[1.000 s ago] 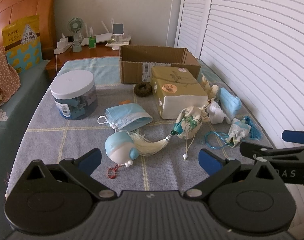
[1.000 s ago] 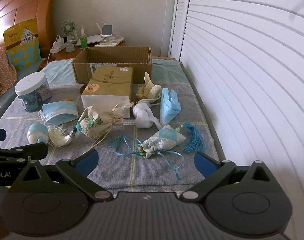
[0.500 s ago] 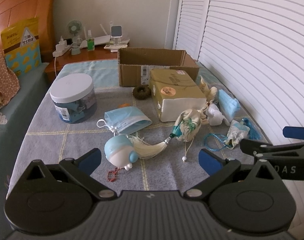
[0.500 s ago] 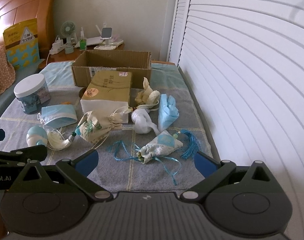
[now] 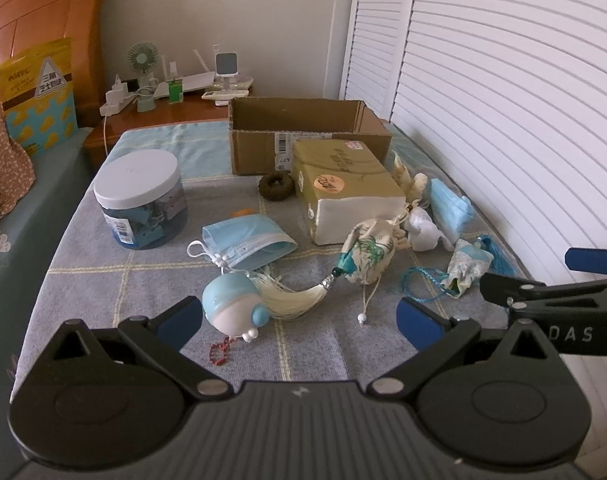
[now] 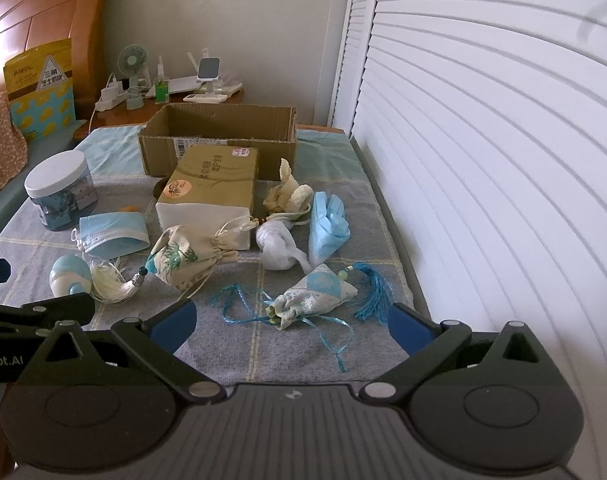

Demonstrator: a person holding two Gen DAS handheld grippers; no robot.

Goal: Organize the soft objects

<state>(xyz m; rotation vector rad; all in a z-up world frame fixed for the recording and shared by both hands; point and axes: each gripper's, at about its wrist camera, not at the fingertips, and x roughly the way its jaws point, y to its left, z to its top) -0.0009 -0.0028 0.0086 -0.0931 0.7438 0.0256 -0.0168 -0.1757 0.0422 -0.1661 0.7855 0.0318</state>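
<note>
The left hand-held gripper (image 5: 299, 320) and the right hand-held gripper (image 6: 289, 322) both hang wide apart and empty over the grey checked cloth (image 6: 239, 344) on the bed. The small blue-patterned fabric sachet with a teal tassel (image 6: 315, 300) lies just ahead of the right one; the cream drawstring pouch printed with bamboo (image 5: 369, 254) lies beside the olive paper-wrapped box (image 5: 343, 188), before the open brown cardboard box (image 5: 303, 136).

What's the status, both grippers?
Left gripper open, empty. Right gripper open, empty, nearest the blue-tasselled sachet. Cardboard box open; wrapped package in front.
</note>
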